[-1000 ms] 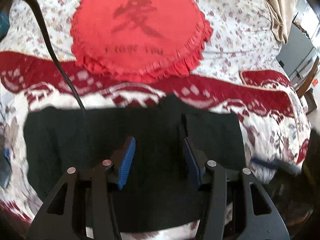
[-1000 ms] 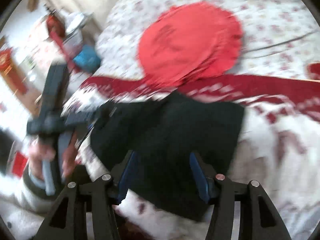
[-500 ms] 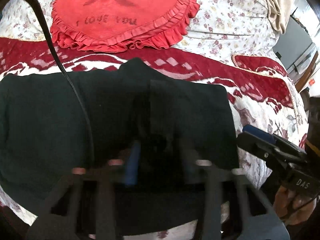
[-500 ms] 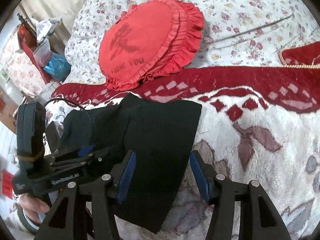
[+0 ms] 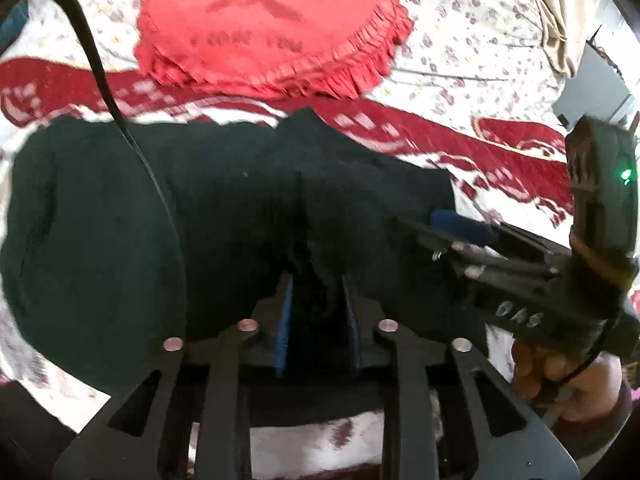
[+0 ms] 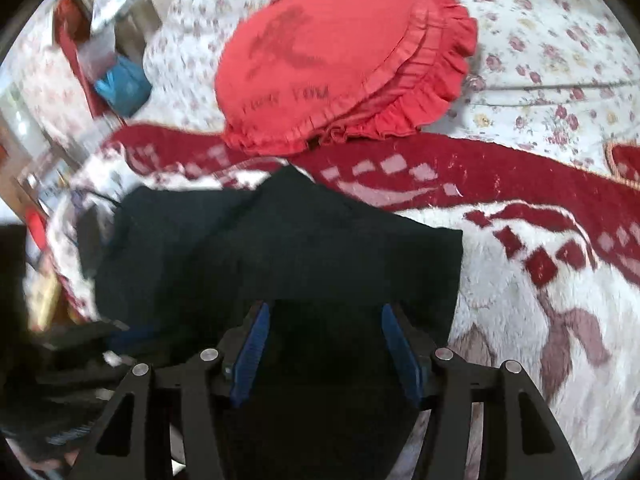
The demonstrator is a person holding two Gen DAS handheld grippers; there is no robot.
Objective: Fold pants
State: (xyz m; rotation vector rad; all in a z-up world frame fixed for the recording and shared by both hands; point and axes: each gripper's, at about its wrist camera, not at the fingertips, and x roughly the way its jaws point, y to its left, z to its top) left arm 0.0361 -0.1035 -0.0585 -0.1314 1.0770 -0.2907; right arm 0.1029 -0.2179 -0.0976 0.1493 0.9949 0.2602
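Bed [image 5: 480, 52] fills both views: white floral sheet far, red-and-white plush blanket [image 6: 540, 208] across the middle and near part.

Red heart-shaped frilled cushion [image 5: 272, 28] lies on the sheet at the far side, its near frill overlapping the blanket's red band. Also in right view [image 6: 344, 64].

Pants [image 5: 120, 240]: black, folded into a wide flat block on the blanket, near side of the cushion, close to the near edge of the bed. One small point of fabric sticks up at the far edge, centre. In right view [image 6: 280, 248] the right edge of the pants is straight, with bare blanket to its right.

Left tool [image 5: 318, 320]: blue pads drawn close together, black fabric pinched between them at the near-middle of the pants. Clamped on the pants. A raised fold of cloth runs from the pads toward the far edge.

Right tool [image 6: 326, 344]: pads wide apart, sitting over the near right part of the pants, fabric under and between them, not gripped. In the left view it comes in from the right [image 5: 460, 224], blurred, tip at the right edge of the pants, hand [image 5: 560, 376] on its grip.

Black cable [image 5: 120, 120] runs from far left across the left part of the pants.

Room clutter far left in right view, blurred, can't identify.
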